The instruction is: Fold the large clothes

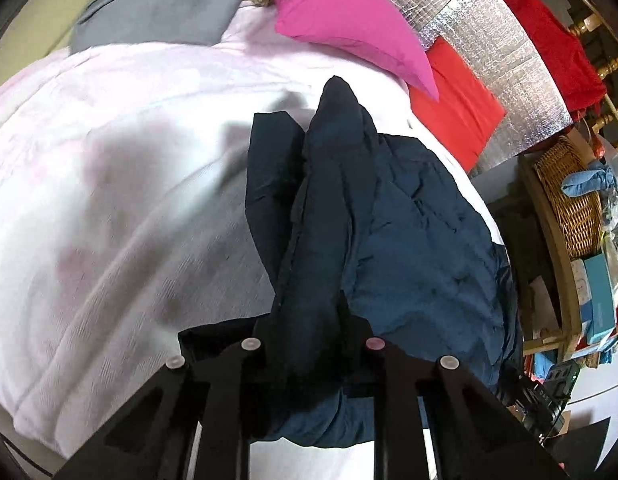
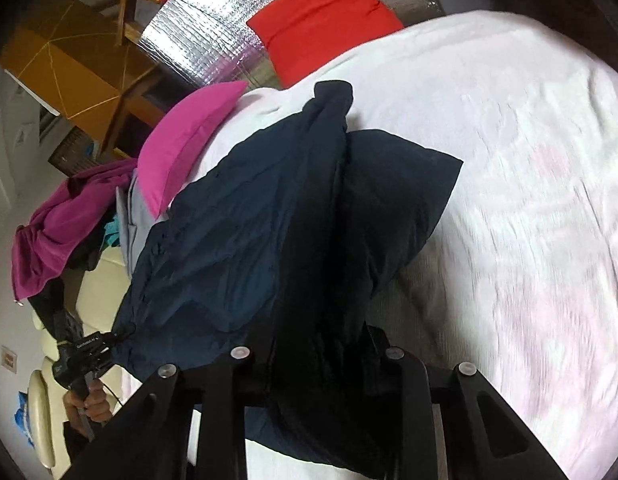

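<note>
A large dark navy garment hangs bunched above a bed with a white and pale pink cover. My left gripper is shut on a thick fold of the garment, which drapes forward and to the right. My right gripper is shut on another bunched part of the same garment. The fabric hides the fingertips of both grippers. The left gripper and the hand holding it show at the lower left of the right wrist view.
A pink pillow and a red pillow lie at the head of the bed against a silver foil panel. A wicker basket and cluttered shelf stand to the right. Magenta clothes lie beside the bed.
</note>
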`<state>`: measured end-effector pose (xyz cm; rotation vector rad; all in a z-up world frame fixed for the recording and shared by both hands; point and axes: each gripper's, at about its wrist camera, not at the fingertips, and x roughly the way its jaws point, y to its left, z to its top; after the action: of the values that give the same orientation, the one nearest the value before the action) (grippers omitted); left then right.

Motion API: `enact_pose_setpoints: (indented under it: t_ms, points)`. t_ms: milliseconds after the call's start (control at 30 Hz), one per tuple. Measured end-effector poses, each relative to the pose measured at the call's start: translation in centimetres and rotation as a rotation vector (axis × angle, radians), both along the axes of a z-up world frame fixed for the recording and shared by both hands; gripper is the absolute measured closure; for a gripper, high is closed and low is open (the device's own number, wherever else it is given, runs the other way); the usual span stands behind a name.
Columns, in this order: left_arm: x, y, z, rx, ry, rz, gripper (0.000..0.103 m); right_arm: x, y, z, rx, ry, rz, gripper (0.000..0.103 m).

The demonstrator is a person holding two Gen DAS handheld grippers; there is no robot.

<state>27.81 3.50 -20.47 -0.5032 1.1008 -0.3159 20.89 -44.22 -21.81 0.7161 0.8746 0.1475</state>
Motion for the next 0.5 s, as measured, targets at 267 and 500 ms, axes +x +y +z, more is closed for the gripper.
enact_pose_setpoints:
  t_ms: [267, 500]
  points:
    - [-0.6, -0.6, -2.8, 0.113, 0.060, -0.014, 0.050, -2.6, 0.2, -3.3, -0.018, 0.072, -0.053, 0.048]
    - [-2.3, 1.4, -1.3, 0.110, 0.045, 0.063, 0.041, -6.6, -2.5, -0.1, -0.071, 0.030, -0.218, 0.035]
